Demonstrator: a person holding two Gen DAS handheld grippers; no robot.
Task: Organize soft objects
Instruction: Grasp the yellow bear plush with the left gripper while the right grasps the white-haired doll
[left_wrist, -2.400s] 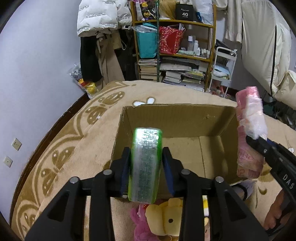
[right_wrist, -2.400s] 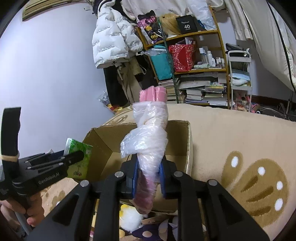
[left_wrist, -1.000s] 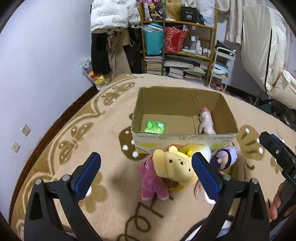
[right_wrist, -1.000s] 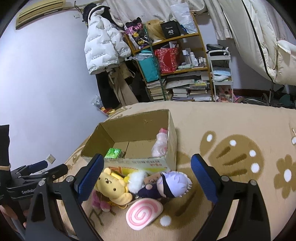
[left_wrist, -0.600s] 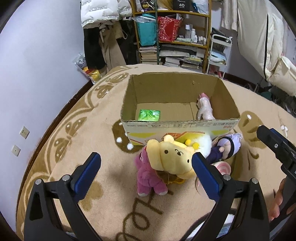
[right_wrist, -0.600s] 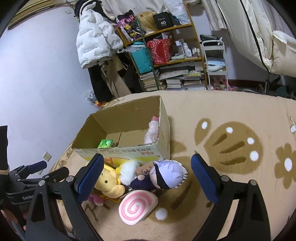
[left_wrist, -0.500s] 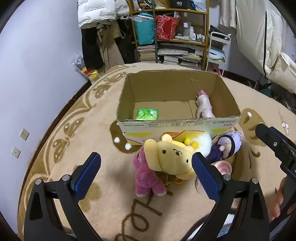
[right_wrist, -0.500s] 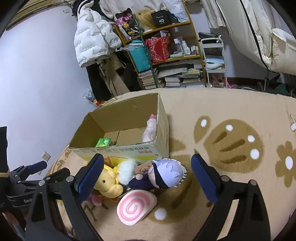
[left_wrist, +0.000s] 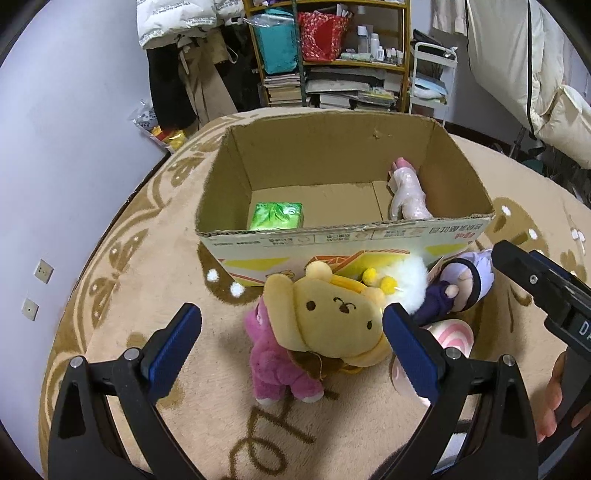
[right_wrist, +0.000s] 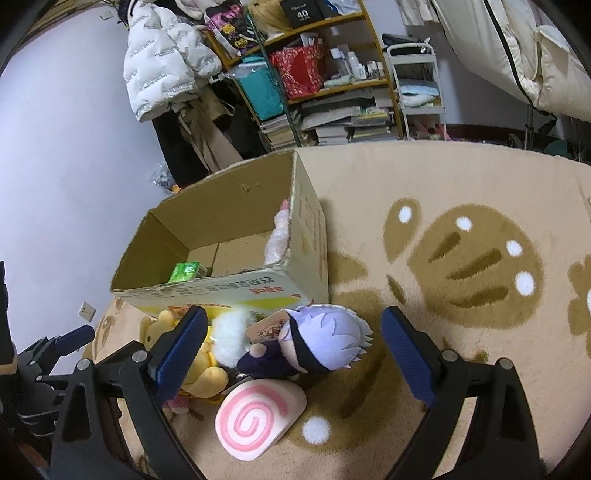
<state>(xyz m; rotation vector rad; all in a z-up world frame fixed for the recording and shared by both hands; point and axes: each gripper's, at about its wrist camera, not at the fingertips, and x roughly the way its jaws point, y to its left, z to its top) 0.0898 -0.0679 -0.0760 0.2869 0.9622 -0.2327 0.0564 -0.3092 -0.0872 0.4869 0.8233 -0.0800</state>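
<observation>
An open cardboard box (left_wrist: 343, 242) (right_wrist: 236, 291) stands on the rug. Inside lie a green tissue pack (left_wrist: 277, 216) (right_wrist: 184, 272) at the left and a pink bagged bundle (left_wrist: 408, 195) (right_wrist: 279, 236) at the right. In front of the box lie a yellow bear plush (left_wrist: 328, 317) (right_wrist: 195, 369), a pink plush (left_wrist: 275, 365), a white fluffy toy (left_wrist: 410, 280) (right_wrist: 232, 339), a purple-haired doll (left_wrist: 458, 291) (right_wrist: 321, 343) and a pink swirl cushion (left_wrist: 450, 336) (right_wrist: 258, 417). My left gripper (left_wrist: 291, 336) is open above the bear. My right gripper (right_wrist: 291, 347) is open above the doll.
A beige rug (right_wrist: 461, 240) with brown patterns covers the floor. A cluttered shelf (left_wrist: 332, 55) with books and bags, hanging coats (right_wrist: 166, 62) and a white trolley (right_wrist: 417, 92) stand behind the box. A purple wall (left_wrist: 74, 129) runs along the left.
Both grippers let go of the green pack and pink bundle into the box, opened and pulled back. Now both have moved closer and lower over the plush toys.
</observation>
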